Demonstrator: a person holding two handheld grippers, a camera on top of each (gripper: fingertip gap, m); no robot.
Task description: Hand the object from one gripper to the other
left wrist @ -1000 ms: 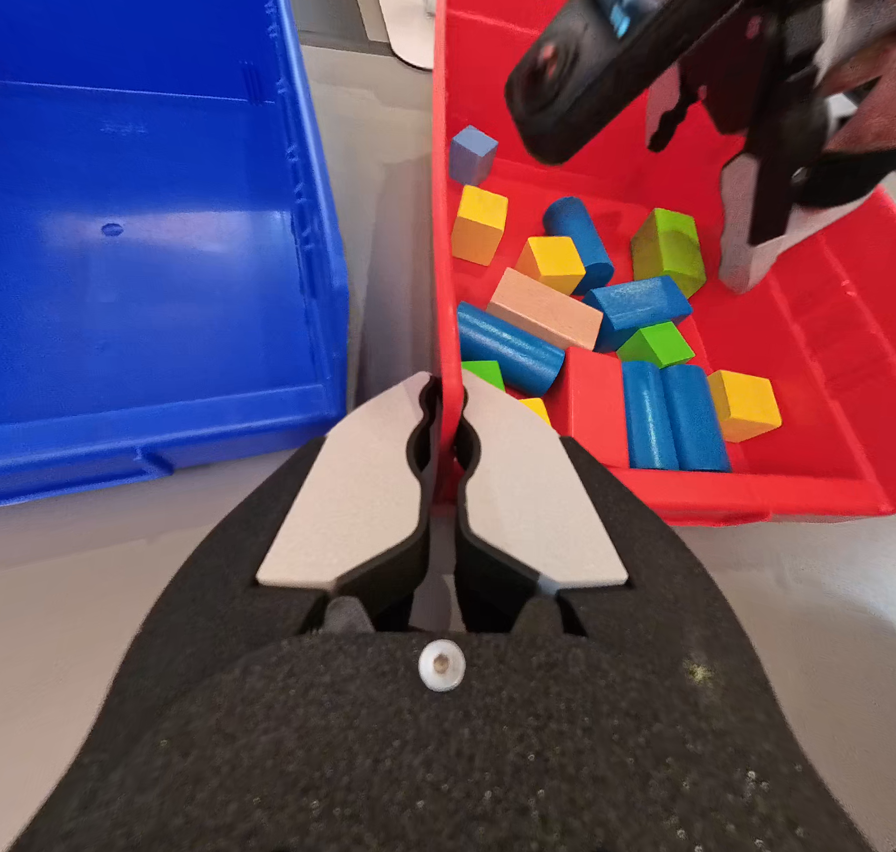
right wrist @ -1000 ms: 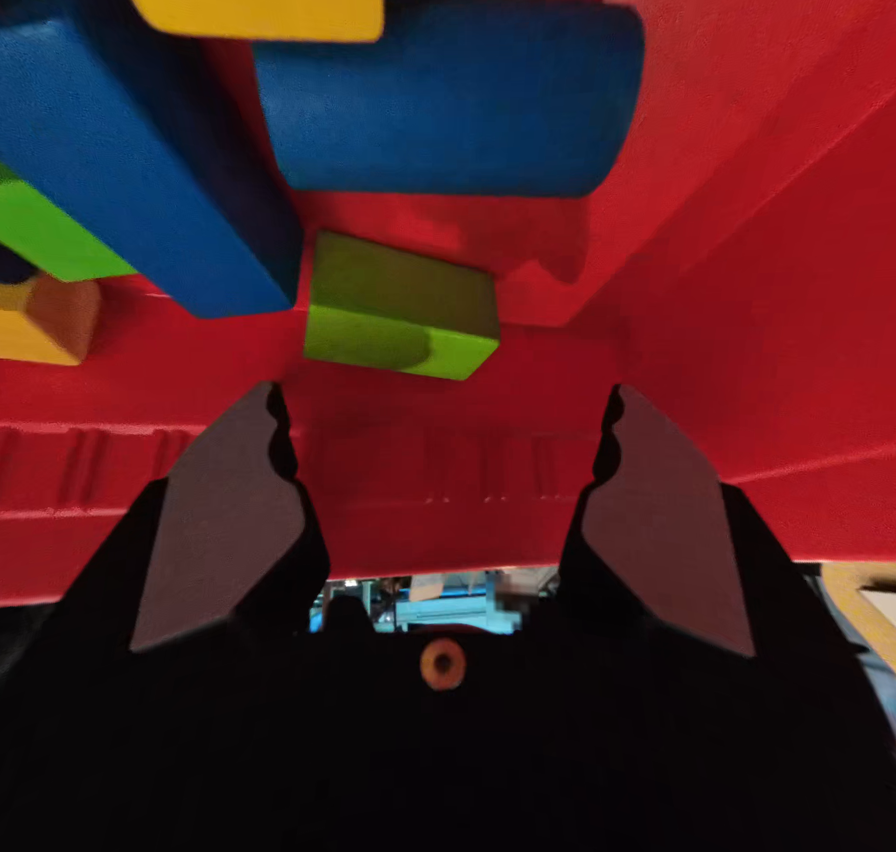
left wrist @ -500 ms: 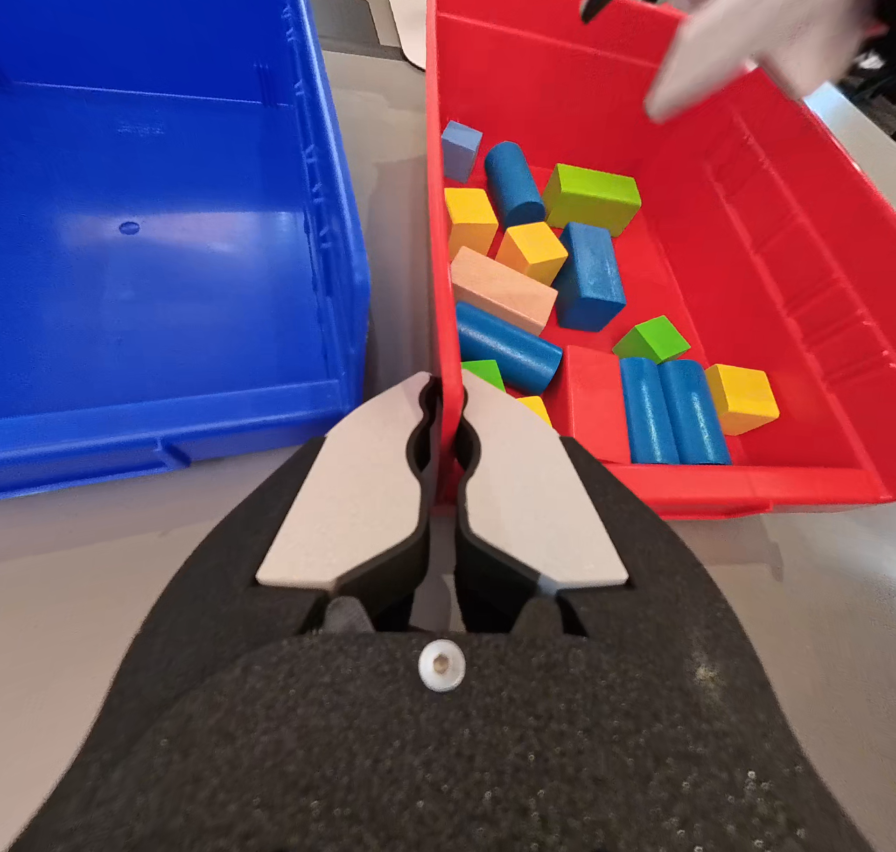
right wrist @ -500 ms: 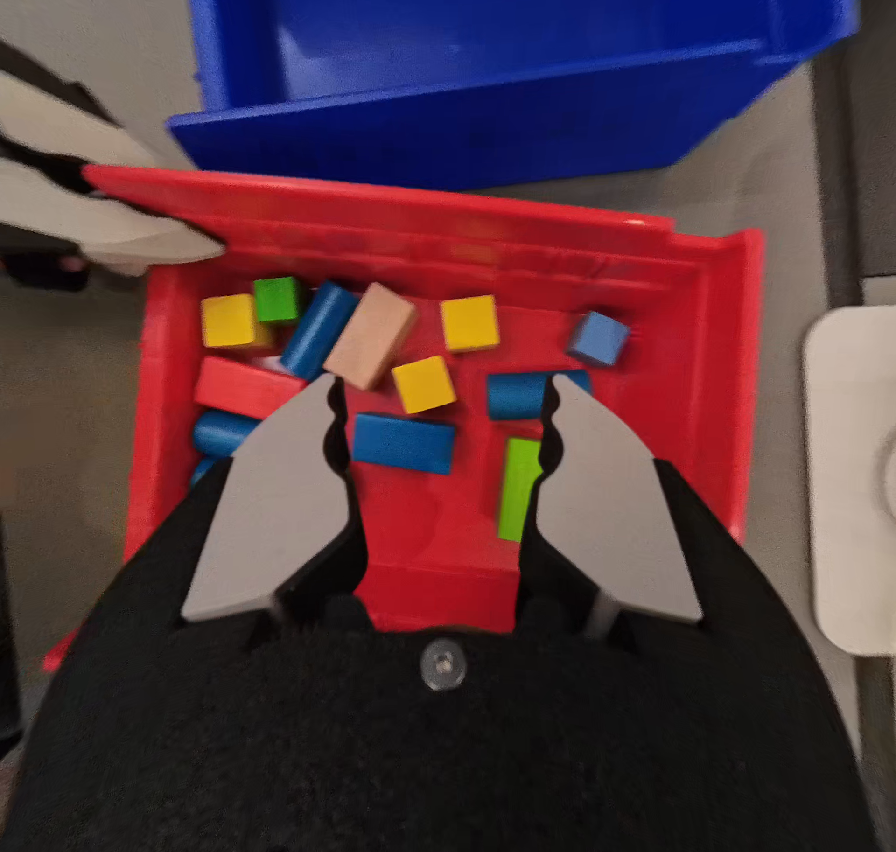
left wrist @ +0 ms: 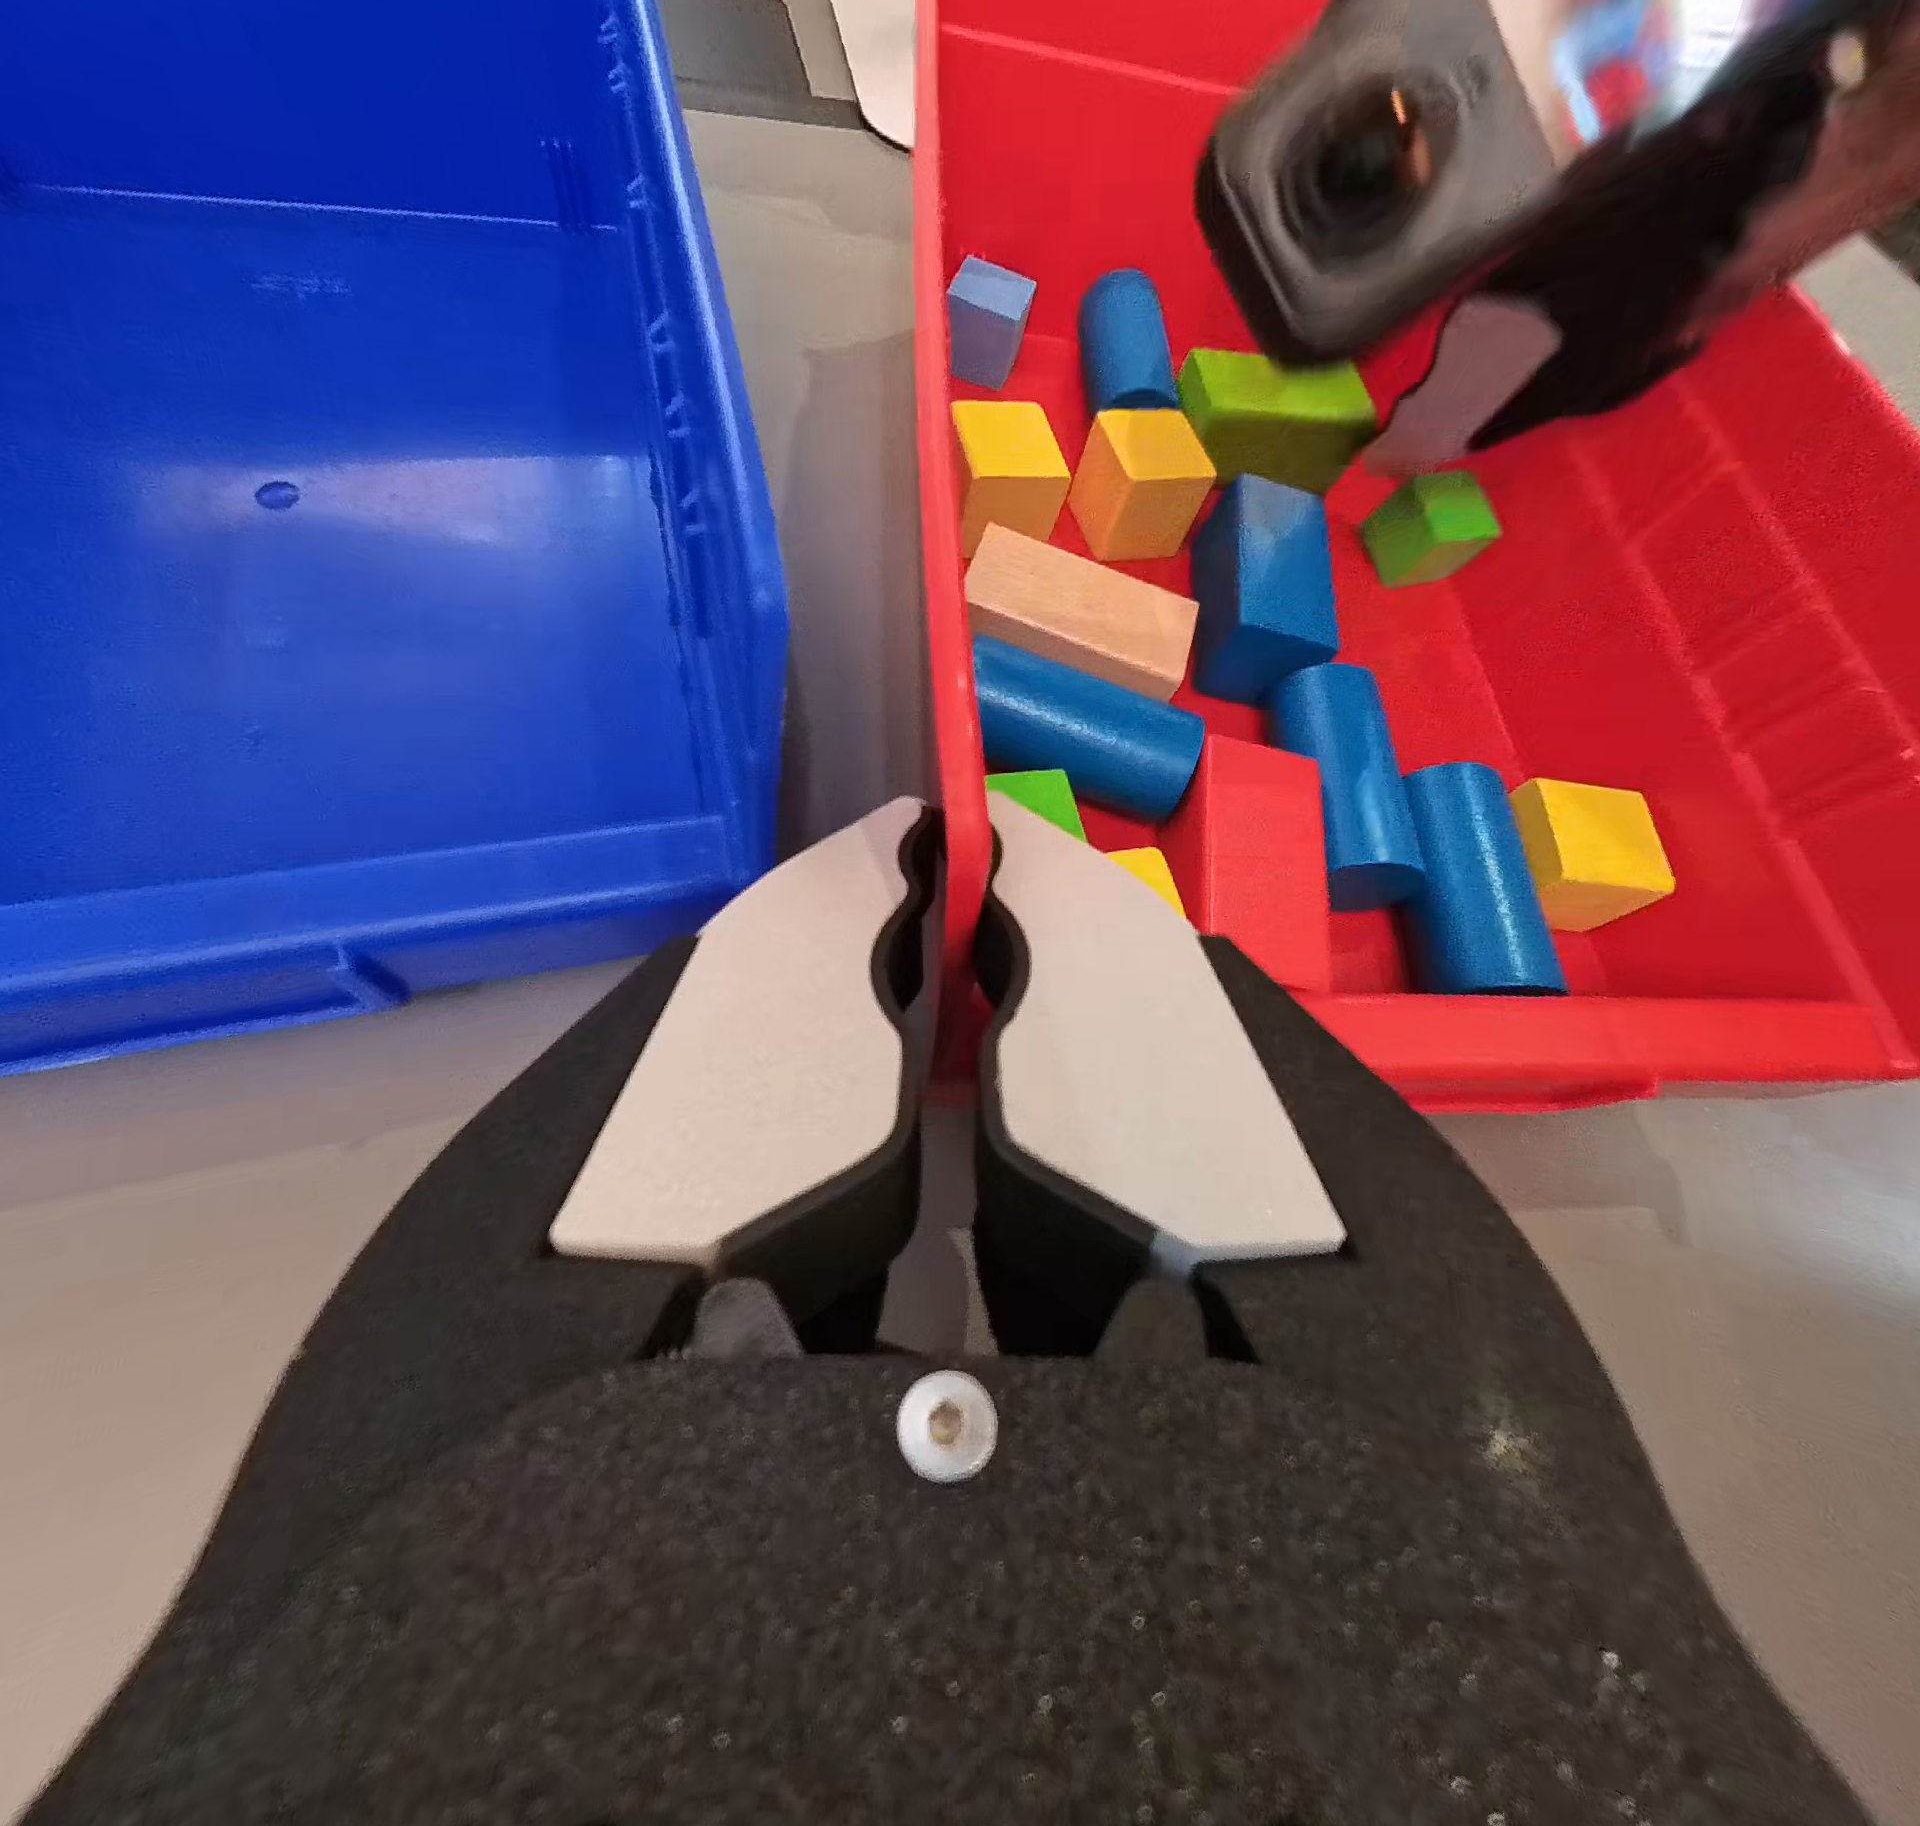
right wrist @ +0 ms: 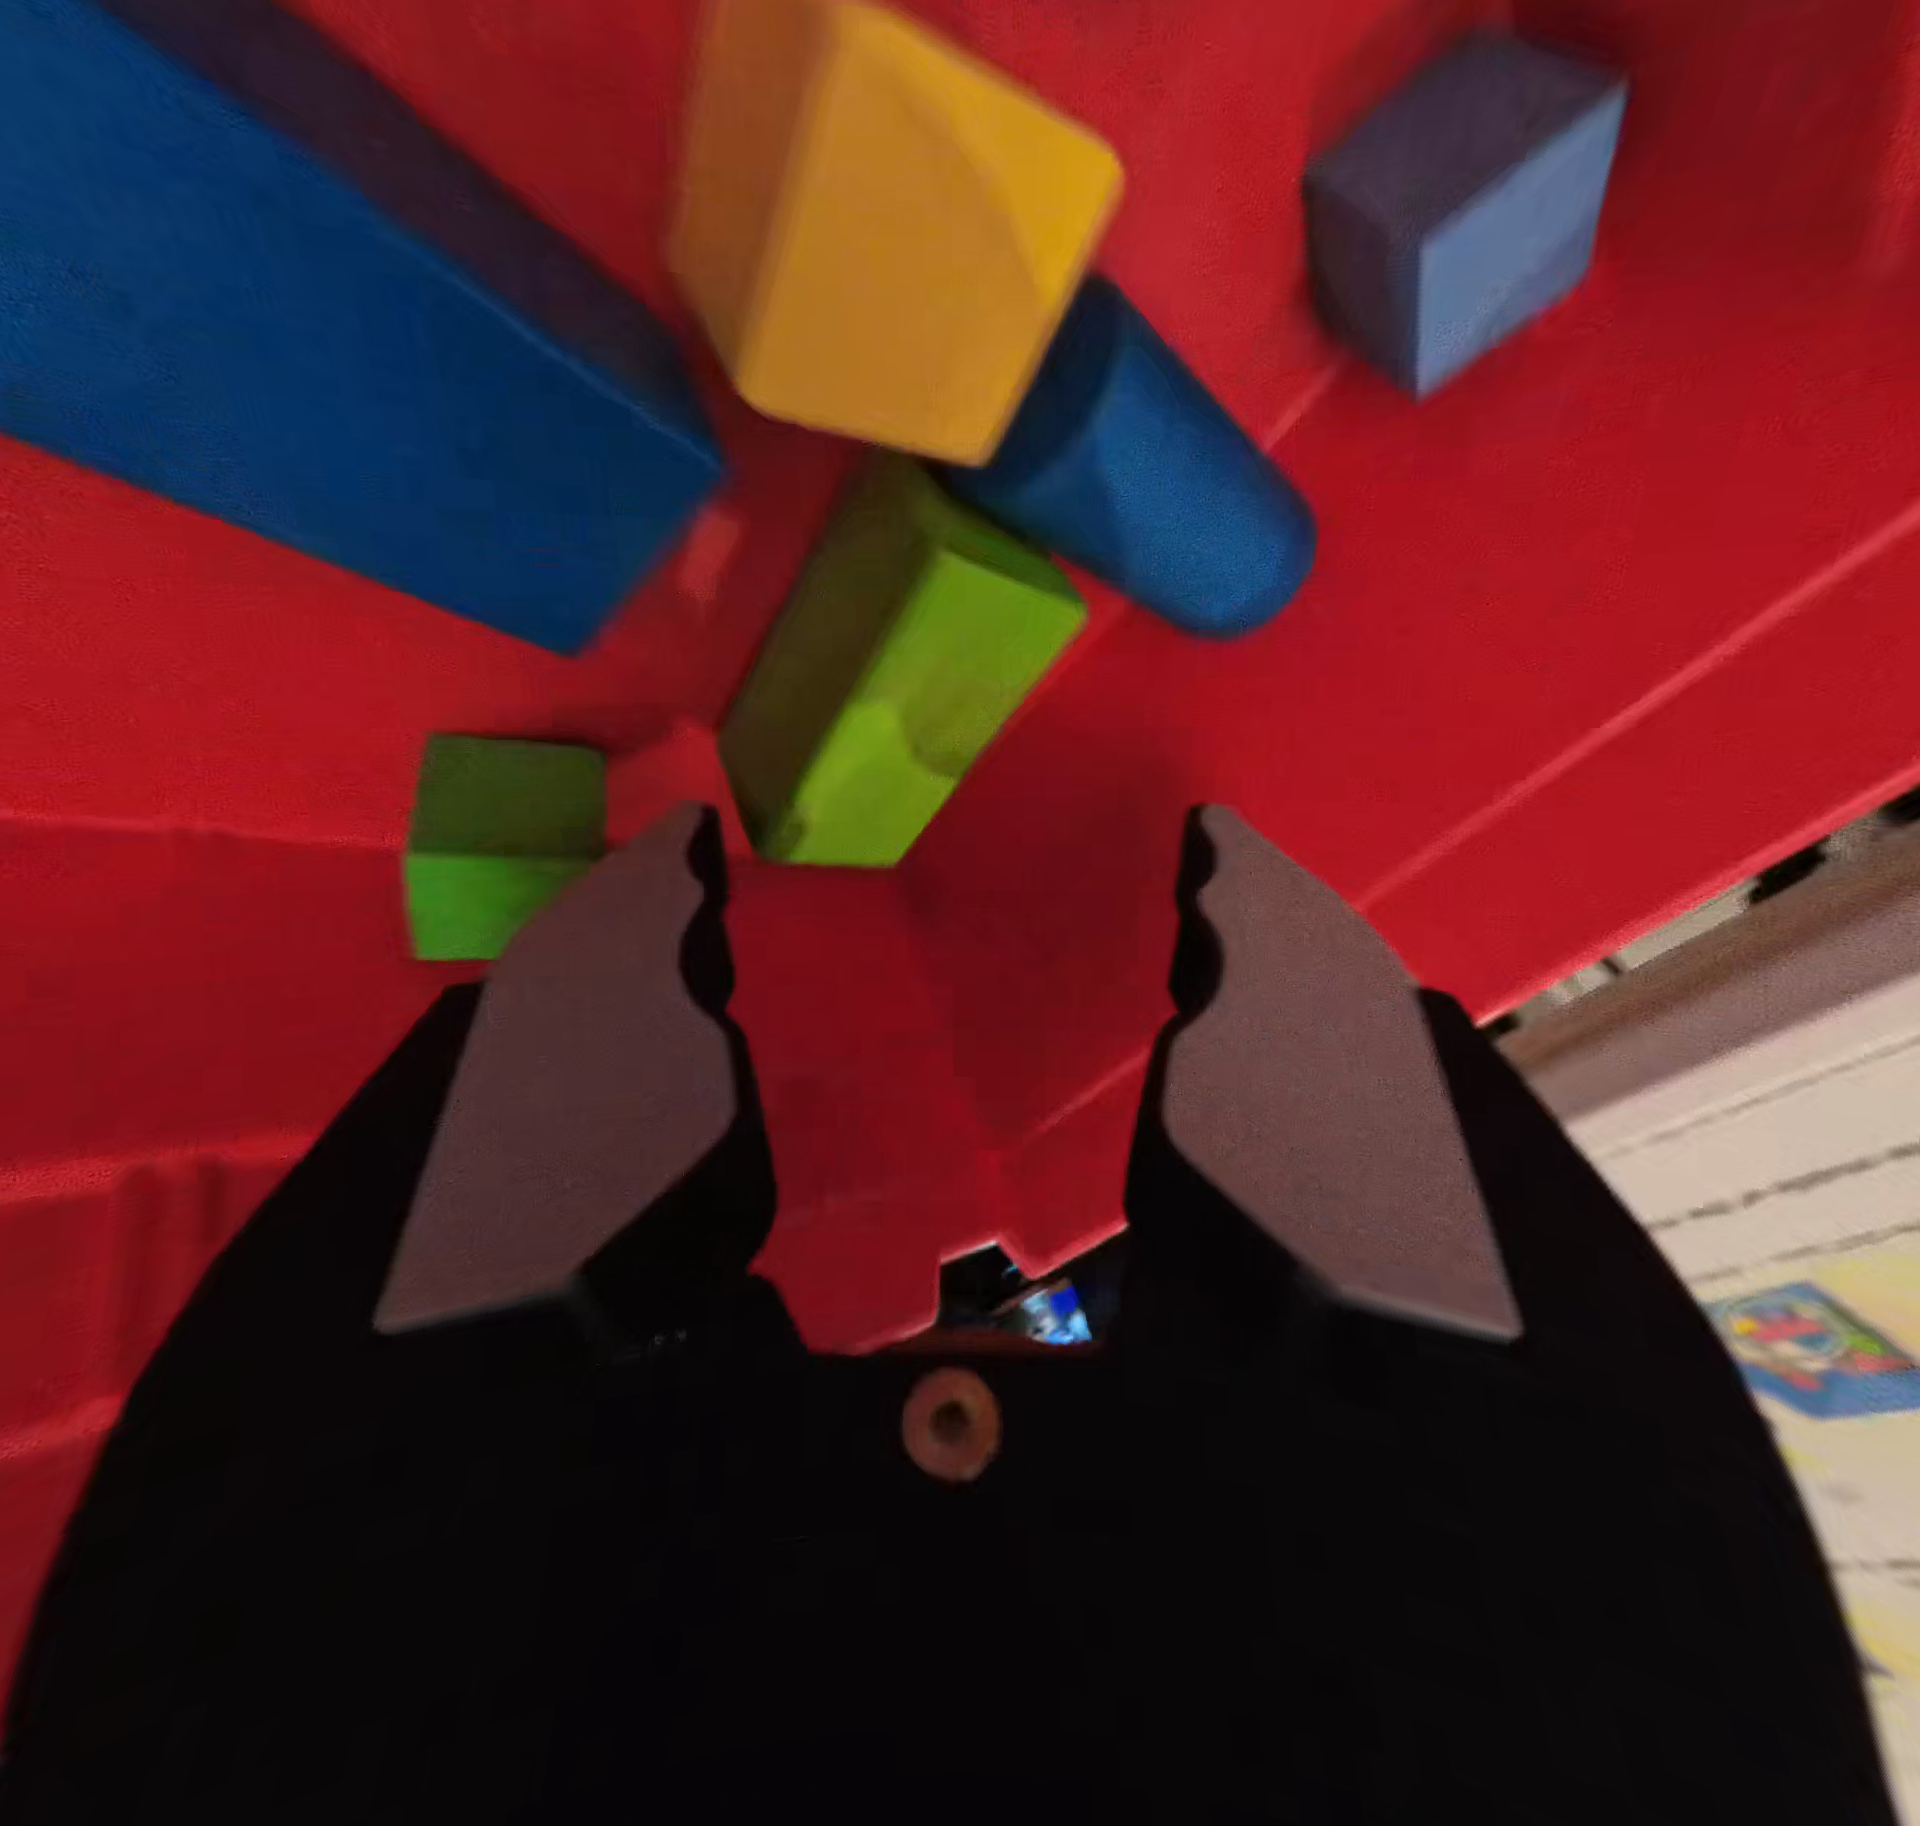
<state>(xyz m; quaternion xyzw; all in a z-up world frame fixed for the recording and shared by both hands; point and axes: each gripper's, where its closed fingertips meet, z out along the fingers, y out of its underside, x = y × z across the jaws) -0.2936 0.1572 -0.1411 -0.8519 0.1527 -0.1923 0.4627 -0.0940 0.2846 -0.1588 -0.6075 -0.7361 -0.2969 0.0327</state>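
My left gripper [left wrist: 956, 820] is shut on the near left wall of the red bin [left wrist: 951, 529], one pad on each side of the wall. The bin holds several wooden blocks. My right gripper [right wrist: 951, 831] is open and empty, low inside the bin [right wrist: 1455, 633]. A green oblong block [right wrist: 904, 675] lies just ahead of its left fingertip, not between the pads. In the left wrist view one of its fingers [left wrist: 1455, 394] shows beside that green block [left wrist: 1276, 415]. A small green block [right wrist: 499, 841] lies left of the gripper and also shows in the left wrist view [left wrist: 1432, 527].
A blue bin [left wrist: 364, 529] stands left of the red one, with a narrow strip of grey table [left wrist: 842, 529] between them. Blue cylinders [left wrist: 1081, 727], yellow cubes [left wrist: 1138, 483], a tan block [left wrist: 1081, 607] and a red block [left wrist: 1262, 841] crowd the red bin's left and near side.
My right gripper rose above the red bin half a second ago and has come back down beside the green oblong block, jaws narrower than a second ago. Several blocks slid. My left gripper stayed clamped on the wall.
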